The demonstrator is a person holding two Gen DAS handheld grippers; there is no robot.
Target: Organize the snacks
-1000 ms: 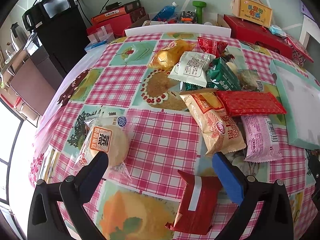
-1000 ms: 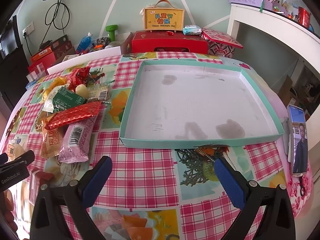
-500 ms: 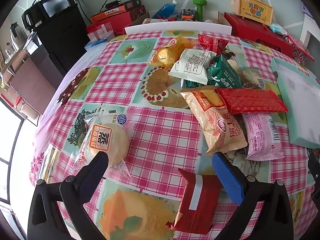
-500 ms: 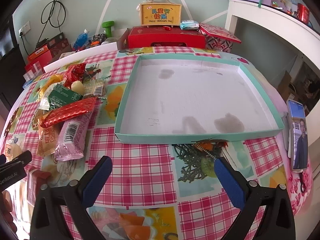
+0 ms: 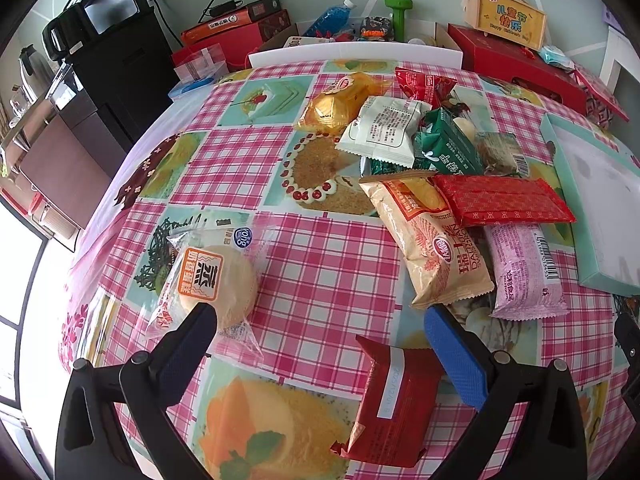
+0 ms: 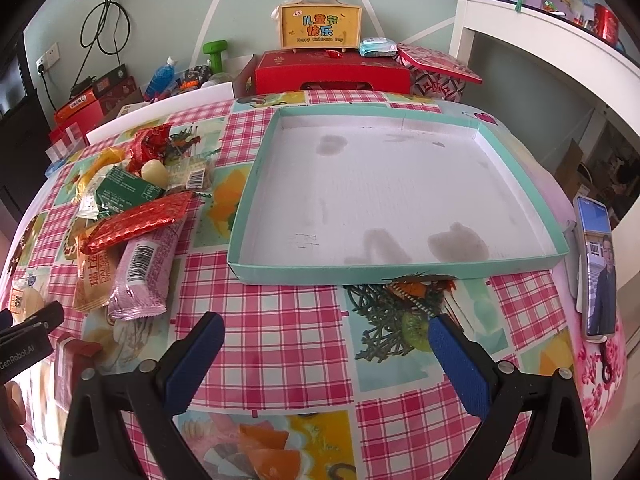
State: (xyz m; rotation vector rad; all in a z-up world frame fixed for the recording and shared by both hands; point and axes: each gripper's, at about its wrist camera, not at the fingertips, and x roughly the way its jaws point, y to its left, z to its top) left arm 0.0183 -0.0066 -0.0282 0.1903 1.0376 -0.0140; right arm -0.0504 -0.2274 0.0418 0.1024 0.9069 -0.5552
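Note:
A pile of snack packets [image 5: 436, 168] lies on the checked tablecloth, left of a shallow teal tray [image 6: 400, 272] with a white, bare floor. My left gripper [image 5: 320, 320] is open and empty above the table. A round bun in clear wrap [image 5: 218, 280] lies by its left finger and a dark red packet [image 5: 394, 404] by its right finger. A beige packet [image 5: 436, 248], a pink packet [image 5: 520, 272] and a long red packet [image 5: 500, 200] lie ahead. My right gripper [image 6: 326, 328] is open and empty, in front of the tray's near wall.
A phone [image 6: 598, 264] lies at the table's right edge. Red gift boxes [image 6: 332, 72] and a yellow case [image 6: 320, 26] stand behind the table. A black cabinet [image 5: 116, 76] stands at the far left. A white shelf unit [image 6: 560, 60] stands to the right.
Both grippers have drifted slightly; the tray and the snack pile sit a little lower and closer in view. Nothing was taken hold of.

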